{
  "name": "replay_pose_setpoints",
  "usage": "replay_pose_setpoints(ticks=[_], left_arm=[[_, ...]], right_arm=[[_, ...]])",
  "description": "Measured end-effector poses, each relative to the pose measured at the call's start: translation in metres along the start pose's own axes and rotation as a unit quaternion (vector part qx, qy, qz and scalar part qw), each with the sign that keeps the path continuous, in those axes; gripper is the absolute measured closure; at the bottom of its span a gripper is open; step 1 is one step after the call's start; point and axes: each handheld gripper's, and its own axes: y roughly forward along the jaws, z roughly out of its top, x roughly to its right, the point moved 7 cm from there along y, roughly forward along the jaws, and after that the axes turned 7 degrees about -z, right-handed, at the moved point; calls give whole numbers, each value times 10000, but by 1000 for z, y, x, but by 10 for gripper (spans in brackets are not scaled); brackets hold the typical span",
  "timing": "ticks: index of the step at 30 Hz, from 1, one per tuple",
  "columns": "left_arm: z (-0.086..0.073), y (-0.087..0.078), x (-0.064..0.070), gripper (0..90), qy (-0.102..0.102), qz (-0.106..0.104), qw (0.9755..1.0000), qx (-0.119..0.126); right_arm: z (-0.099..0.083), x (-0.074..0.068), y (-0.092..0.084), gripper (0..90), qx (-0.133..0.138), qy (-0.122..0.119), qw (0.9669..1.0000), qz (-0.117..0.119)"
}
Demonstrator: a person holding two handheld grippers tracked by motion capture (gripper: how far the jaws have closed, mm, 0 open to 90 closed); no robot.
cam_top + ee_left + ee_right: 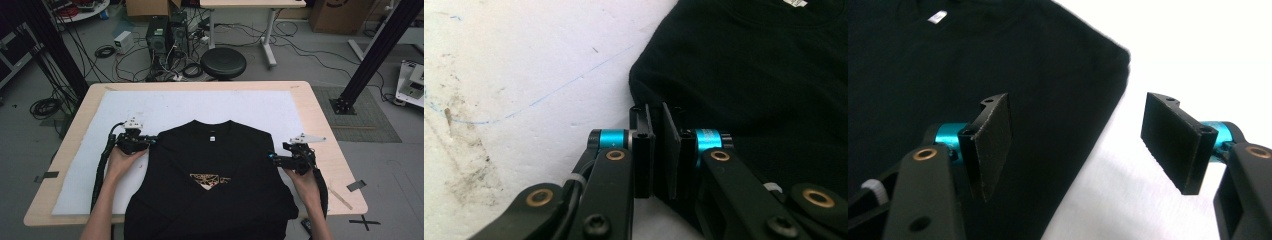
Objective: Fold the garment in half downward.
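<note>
High view: a black T-shirt (210, 175) lies flat, front up, in the lower middle of the frame on a white mat (165, 107) that covers the wooden worktop (327, 135); its hem hangs over the near edge at the bottom of the frame.
Shirt details: a small white neck label (212, 137) sits at the collar, and a gold print (210, 180) marks the chest.
Progress: the shirt looks spread and smoothed, with no fold in it yet; judging from this, the handling is at its start, with the first grab at the shoulders under way and any folding yet to do.
Left hand-held gripper (148, 141): at the left of the frame, at the shirt's shoulder edge.
Left gripper view: the jaws stand almost pressed together at the fabric's border in mid-frame; a fold of black cloth seems to sit between the pads, though black on black makes the pinch hard to confirm.
Right hand-held gripper (272, 158): at the right of the frame, level with the shirt's other side edge.
Right gripper view: the jaws are spread wide and straddle the shirt's edge, one pad (993, 145) over the cloth, the other over the mat; nothing is held.
What is left: the right side needs to close on its edge before the shirt can be lifted or folded.
</note>
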Motion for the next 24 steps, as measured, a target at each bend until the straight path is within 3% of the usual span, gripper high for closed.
replay_pose_setpoints(ticks=[6, 11, 18, 24], left_arm=[[0, 0, 0, 836, 2, 3, 10000, 1], [0, 0, 0, 836, -7, -15, 10000, -12], [0, 0, 0, 836, -62, -13, 10000, 32], [0, 0, 0, 835, -70, -7, 10000, 34]], right_arm=[[16, 14, 15, 339, -218, -35, 9996, -174], [26, 22, 32, 349, -386, -145, 9991, -114], [36, 18, 46, 369, -600, -352, 9976, 15], [40, 19, 49, 389, -743, -357, 9966, 73]])
